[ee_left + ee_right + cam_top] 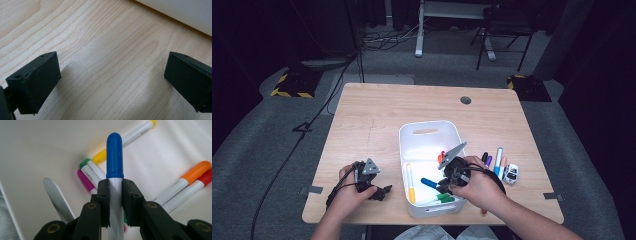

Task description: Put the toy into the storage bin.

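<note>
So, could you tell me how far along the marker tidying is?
Done: several markers, yellow, orange, green, already lie in the white bin. In hand: the right gripper clamps a blue-capped marker over it. Left: some markers still on the table.

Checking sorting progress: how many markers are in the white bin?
7: blue clamped in the right gripper, yellow beyond it, two green and magenta bunched, orange and red paired; more may be hidden.
</note>
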The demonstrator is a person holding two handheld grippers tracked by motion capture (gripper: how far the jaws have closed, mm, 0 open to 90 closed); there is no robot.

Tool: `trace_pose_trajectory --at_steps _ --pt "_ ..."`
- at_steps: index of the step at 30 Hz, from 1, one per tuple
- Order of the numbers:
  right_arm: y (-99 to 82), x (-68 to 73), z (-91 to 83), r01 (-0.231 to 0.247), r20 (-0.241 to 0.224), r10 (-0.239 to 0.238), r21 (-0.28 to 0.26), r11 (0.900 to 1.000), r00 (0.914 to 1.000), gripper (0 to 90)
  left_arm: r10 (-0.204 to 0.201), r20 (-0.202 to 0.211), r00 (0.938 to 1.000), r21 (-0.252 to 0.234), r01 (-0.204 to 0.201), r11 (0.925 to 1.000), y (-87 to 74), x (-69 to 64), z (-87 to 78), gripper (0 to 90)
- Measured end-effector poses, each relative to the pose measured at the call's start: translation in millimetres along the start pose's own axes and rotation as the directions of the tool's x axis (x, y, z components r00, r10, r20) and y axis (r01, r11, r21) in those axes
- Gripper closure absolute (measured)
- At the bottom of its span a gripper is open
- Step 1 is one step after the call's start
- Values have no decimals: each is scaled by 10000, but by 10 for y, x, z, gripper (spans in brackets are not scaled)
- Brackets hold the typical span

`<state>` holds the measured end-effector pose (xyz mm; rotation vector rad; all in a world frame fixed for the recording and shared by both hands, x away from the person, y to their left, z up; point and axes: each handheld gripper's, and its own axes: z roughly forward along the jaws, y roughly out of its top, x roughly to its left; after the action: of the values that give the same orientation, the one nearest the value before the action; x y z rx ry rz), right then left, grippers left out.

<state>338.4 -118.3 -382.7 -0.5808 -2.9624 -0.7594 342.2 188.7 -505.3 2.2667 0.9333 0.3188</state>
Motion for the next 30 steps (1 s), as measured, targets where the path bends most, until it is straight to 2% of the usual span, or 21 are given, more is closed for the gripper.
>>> trace_pose_trajectory --at_steps 12,13,14,15,16,19,24,25,27,29,30 --pt "4 -23 127 -237 85 233 563 9981 9997 768 -32 -7 10000 10 32 10000 -1 -1 0 4" --pt "2 -33 143 -357 -97 364 566 9978 9993 731 -22 -11 10000 5 22 10000 0 -1 0 5" --pt "2 -33 143 -357 -97 364 566 9978 9993 731 -22 -11 10000 5 22 10000 0 -1 0 5" --pt "2 -39 126 -542 -69 543 201 9983 9985 632 -15 -17 10000 1 15 10000 0 -1 -1 4" --pt "2 -39 126 -542 -69 543 201 9983 9985 632 -71 10 10000 7 71 10000 -2 -4 2 4" --pt "5 -50 45 -796 -65 794 -476 9957 9968 552 5 -34 10000 1 -5 10000 1 0 0 4" --pt "7 -63 -93 -748 76 758 -922 9929 9971 526 17 -56 10000 10 -17 10000 3 1 -1 2" --pt "5 -69 -172 -800 127 820 -1158 9900 9966 509 3 -20 10000 7 -3 10000 3 0 2 2" --pt "1 -75 -216 -768 181 797 -1272 9889 9967 504 7 -138 9999 19 -7 10000 4 -1 -3 1" --pt "-26 -83 -352 -1088 259 1141 -1537 9821 9931 491 -25 -107 9999 32 26 10000 4 -3 -3 1" --pt "-42 -95 -401 -1092 359 1165 -1616 9808 9925 491 -23 -110 9999 33 23 10000 4 -3 -3 1"
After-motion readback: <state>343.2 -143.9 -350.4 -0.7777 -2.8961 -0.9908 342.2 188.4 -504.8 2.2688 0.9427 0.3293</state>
